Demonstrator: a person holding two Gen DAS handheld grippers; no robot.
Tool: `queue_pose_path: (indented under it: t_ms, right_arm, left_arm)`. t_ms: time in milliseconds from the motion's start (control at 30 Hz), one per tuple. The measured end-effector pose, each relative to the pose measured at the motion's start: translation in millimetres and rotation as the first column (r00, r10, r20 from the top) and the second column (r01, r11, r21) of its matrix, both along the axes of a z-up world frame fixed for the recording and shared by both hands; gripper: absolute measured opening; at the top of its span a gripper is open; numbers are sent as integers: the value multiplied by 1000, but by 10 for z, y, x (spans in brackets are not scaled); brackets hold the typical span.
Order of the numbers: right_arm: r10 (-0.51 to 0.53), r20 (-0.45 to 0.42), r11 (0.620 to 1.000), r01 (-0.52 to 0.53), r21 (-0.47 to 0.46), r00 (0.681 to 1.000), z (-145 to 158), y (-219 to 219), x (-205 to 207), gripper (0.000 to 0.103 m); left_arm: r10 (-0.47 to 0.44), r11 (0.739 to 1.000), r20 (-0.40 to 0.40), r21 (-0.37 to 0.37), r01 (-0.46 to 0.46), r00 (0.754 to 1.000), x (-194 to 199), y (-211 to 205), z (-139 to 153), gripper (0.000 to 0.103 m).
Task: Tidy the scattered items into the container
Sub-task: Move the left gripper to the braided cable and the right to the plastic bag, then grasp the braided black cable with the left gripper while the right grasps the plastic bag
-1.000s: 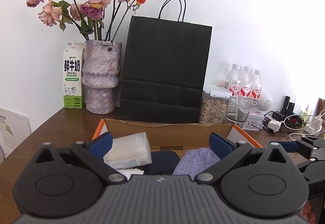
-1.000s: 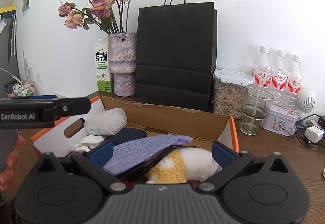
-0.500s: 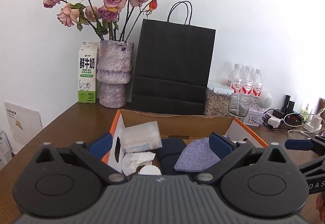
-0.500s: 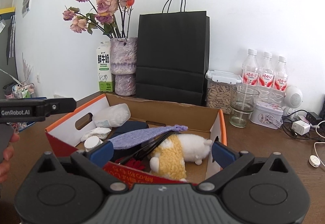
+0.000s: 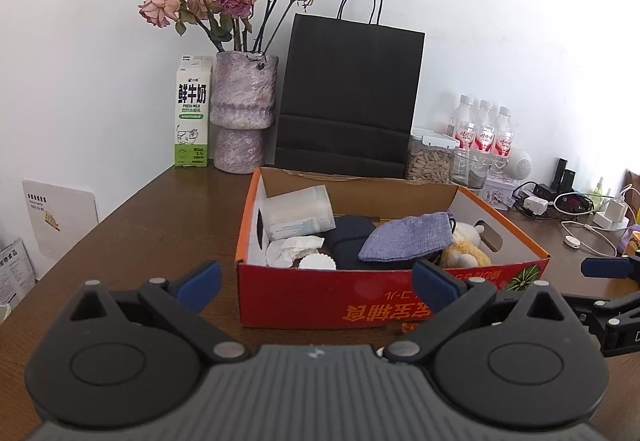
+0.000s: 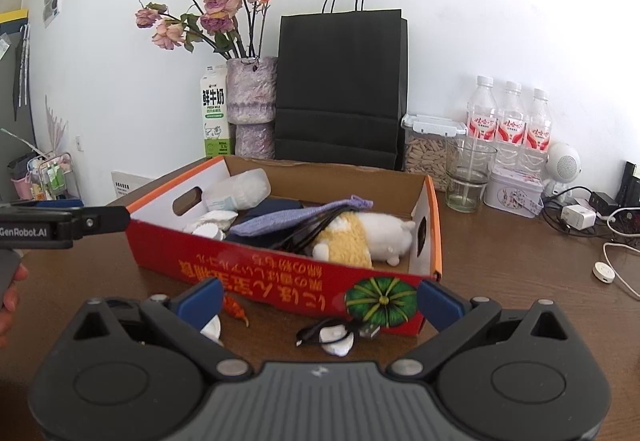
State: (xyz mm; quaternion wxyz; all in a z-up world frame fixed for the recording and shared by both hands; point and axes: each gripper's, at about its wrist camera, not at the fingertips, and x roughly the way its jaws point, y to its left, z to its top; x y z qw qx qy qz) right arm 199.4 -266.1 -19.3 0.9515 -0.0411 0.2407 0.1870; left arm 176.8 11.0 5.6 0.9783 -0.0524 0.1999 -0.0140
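Note:
A red and orange cardboard box [image 5: 384, 301] [image 6: 280, 281] sits mid-table. Inside lie a clear plastic tub [image 5: 298, 213], crumpled tissue [image 5: 294, 249], a blue-grey cloth pouch [image 5: 408, 239] [image 6: 296, 217], a dark pouch [image 5: 350, 241] and a yellow-white plush toy [image 6: 360, 237] [image 5: 464, 253]. On the table before the box rest a black cable with a white plug [image 6: 338, 335], a small red-orange chili-like piece [image 6: 236, 309] and a white round piece [image 6: 211, 329]. My left gripper [image 5: 316, 281] and right gripper [image 6: 318, 299] both stand open and empty, short of the box front.
Behind the box stand a black paper bag [image 5: 352, 101], a vase of dried roses [image 5: 244, 113], a milk carton [image 5: 192, 113], a seed jar [image 6: 430, 151], a glass [image 6: 468, 177], three bottles [image 6: 508, 121] and a tin [image 6: 512, 193]. Chargers and cables [image 6: 592, 217] clutter the right.
Both grippers have pulled back and away from above the box. The box front and the loose items on the table before it have come into view.

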Motion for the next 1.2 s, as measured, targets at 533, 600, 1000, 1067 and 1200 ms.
queue_pose_path:
  t_ms: [533, 600, 1000, 1067, 1200]
  right_arm:
    - [83, -61, 997, -83, -2, 995, -189, 252, -333, 103]
    - [109, -73, 994, -109, 0, 991, -235, 354, -307, 103]
    - [122, -139, 992, -122, 6, 983, -512, 533, -195, 69]
    - [141, -151, 990, -139, 23, 978, -520, 513, -188, 50]
    - [147, -144, 989, -145, 28, 979, -521, 470, -216, 42]
  left_arm:
    - [102, 995, -58, 6, -102, 993, -442, 358, -143, 103]
    - [106, 994, -68, 1, -106, 992, -465, 393, -171, 103]
    - [-2, 1000, -186, -4, 1, 983, -352, 175, -401, 103]
    - [-28, 1000, -199, -7, 27, 980, -324, 101, -418, 103]
    - [-65, 998, -241, -10, 65, 968, -244, -23, -465, 103]
